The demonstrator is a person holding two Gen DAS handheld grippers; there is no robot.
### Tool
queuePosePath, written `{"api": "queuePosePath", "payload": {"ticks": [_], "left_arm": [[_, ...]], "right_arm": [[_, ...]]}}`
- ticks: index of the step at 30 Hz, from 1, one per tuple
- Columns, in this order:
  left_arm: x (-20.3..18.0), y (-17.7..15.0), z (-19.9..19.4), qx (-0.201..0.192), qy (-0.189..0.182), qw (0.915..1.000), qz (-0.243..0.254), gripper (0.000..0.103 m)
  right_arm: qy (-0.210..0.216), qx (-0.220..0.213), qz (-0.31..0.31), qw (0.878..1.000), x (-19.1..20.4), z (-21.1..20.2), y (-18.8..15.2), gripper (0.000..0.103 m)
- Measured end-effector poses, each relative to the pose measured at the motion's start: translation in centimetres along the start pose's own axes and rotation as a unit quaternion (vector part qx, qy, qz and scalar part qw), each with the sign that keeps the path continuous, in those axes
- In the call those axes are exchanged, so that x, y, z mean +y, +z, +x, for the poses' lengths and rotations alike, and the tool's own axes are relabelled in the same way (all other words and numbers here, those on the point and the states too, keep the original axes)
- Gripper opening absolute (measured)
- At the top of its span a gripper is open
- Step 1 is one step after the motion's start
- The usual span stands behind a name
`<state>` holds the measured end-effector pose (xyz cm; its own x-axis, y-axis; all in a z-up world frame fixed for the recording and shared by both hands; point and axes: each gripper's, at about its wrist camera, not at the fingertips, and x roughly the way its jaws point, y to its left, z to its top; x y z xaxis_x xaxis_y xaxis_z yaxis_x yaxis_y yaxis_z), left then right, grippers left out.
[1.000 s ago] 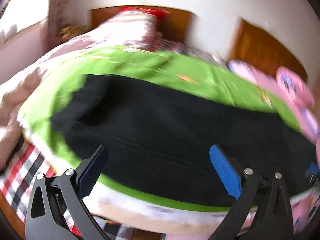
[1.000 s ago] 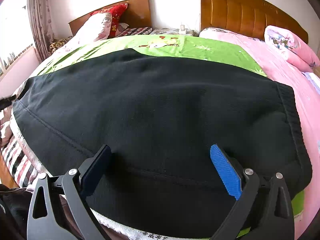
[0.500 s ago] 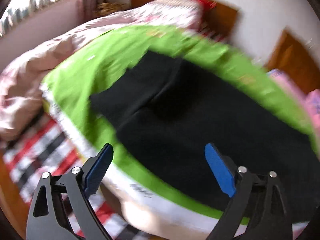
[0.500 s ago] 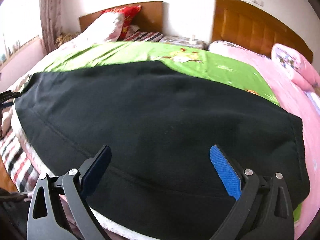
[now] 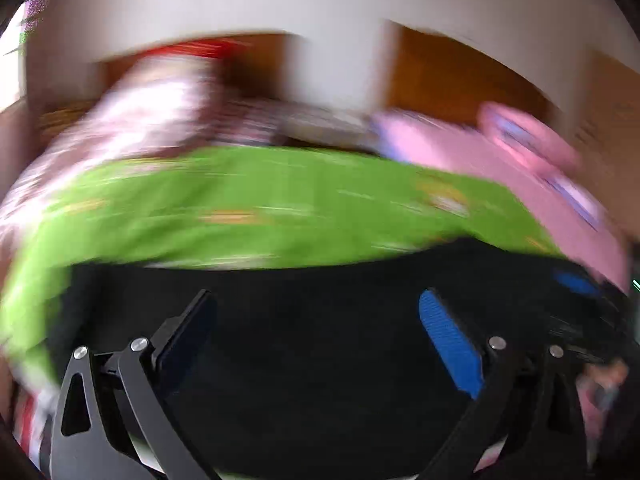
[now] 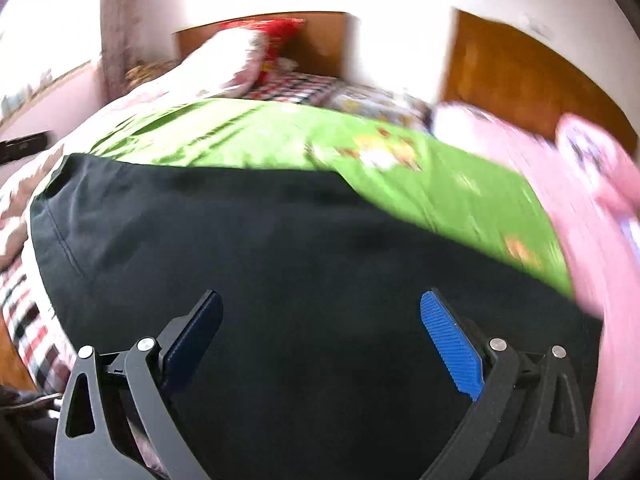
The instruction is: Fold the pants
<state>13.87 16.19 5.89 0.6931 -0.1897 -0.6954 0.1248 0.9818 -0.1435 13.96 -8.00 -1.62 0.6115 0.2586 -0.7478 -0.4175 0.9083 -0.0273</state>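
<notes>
Room with pale wall, two wooden headboards (image 6: 532,76) and a bed bearing a green sheet (image 6: 280,140); pink quilt (image 6: 592,240) to the right, checked bedding (image 6: 24,320) at the left edge, red pillow (image 6: 276,36) at the head.

Black pants (image 6: 280,260) spread flat on the green sheet near the foot edge of the bed, long axis running across both views from left to right, near edge lying under the claws. Stitched seam visible at the left end in the right wrist view; which end is the waist, not decidable from these blurred views.

Left claw (image 5: 316,336) wide open, nothing between its pads, jaws just opened a little further, empty; poised over the black cloth toward its left portion. Right claw (image 6: 320,340) likewise spread wide and empty, above the cloth toward the right portion. A blue pad (image 5: 576,282) of the right claw seen at the far right of the left wrist view.

Judged next move: each claw nearest its own end of the pants, so a grasp at the two ends of the long axis appears likeliest for the fold.
</notes>
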Motion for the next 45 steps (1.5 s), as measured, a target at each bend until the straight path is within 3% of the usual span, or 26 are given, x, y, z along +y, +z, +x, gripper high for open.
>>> {"api": "queuePosePath", "payload": {"ticks": [1, 3, 6, 8, 10, 12, 15, 17, 19, 21, 27, 30, 34, 36, 40, 42, 45], "left_arm": [[-2.4, 0.8, 2.9, 0.031, -0.034, 0.9988, 0.014, 0.101], [-6.1, 1.6, 7.7, 0.077, -0.053, 0.9949, 0.038, 0.1], [-9.8, 2.4, 13.0, 0.111, -0.05, 0.9903, 0.067, 0.1], [-11.2, 3.1, 15.1, 0.131, -0.054, 0.9875, 0.069, 0.1], [-13.8, 3.3, 16.1, 0.13, -0.061, 0.9851, 0.094, 0.1], [-16.0, 3.9, 16.8, 0.116, -0.044, 0.984, 0.128, 0.1], [-18.2, 4.5, 20.3, 0.132, -0.013, 0.9792, 0.153, 0.1], [-18.3, 4.4, 22.5, 0.129, 0.021, 0.9795, 0.153, 0.102], [-16.9, 4.8, 23.7, 0.129, 0.016, 0.9845, 0.118, 0.102], [-15.6, 5.4, 24.0, 0.131, 0.0, 0.9877, 0.085, 0.102], [-16.4, 5.2, 24.4, 0.117, 0.016, 0.988, 0.1, 0.102], [-16.8, 4.8, 24.1, 0.111, 0.023, 0.9879, 0.106, 0.102], [-17.0, 4.9, 24.3, 0.111, 0.023, 0.988, 0.105, 0.102], [-17.0, 4.9, 24.1, 0.112, 0.021, 0.9882, 0.103, 0.102], [-16.5, 5.1, 23.2, 0.096, 0.02, 0.9911, 0.089, 0.102], [-16.1, 5.2, 20.7, 0.06, 0.029, 0.9942, 0.085, 0.1], [-15.7, 4.1, 14.7, 0.017, 0.005, 0.9948, 0.1, 0.101]], "right_arm": [[0.023, 0.025, 0.01, 0.999, -0.9, 1.8, 1.1, 0.097], [0.061, 0.089, 0.025, 0.994, -2.7, 5.5, 2.1, 0.097], [0.012, 0.141, 0.02, 0.99, -5.1, 7.7, 0.9, 0.098], [0.057, 0.119, 0.061, 0.989, -7.4, 5.8, -0.6, 0.097], [0.025, 0.104, 0.078, 0.991, -9.0, 3.8, -1.8, 0.097], [0.003, 0.086, 0.098, 0.991, -11.3, 2.0, -2.9, 0.097], [-0.026, 0.1, 0.135, 0.985, -15.2, 1.7, -4.9, 0.097], [0.015, 0.084, 0.144, 0.986, -17.0, 1.0, -6.5, 0.096], [0.024, 0.066, 0.135, 0.988, -17.0, -0.6, -7.5, 0.096], [0.008, 0.053, 0.135, 0.989, -17.1, -2.2, -8.1, 0.096], [-0.006, -0.004, 0.203, 0.979, -19.9, -3.5, -7.3, 0.098], [0.025, 0.02, 0.225, 0.974, -21.5, -1.2, -6.2, 0.098], [-0.017, 0.084, 0.202, 0.976, -21.7, 0.8, -6.0, 0.098], [-0.028, 0.081, 0.205, 0.975, -21.5, 0.2, -6.9, 0.098], [-0.061, 0.049, 0.205, 0.976, -19.1, -3.2, -9.0, 0.098], [-0.094, 0.018, 0.193, 0.977, -16.6, -6.3, -9.5, 0.099], [-0.083, -0.004, 0.143, 0.986, -12.8, -8.3, -10.0, 0.099]]}}
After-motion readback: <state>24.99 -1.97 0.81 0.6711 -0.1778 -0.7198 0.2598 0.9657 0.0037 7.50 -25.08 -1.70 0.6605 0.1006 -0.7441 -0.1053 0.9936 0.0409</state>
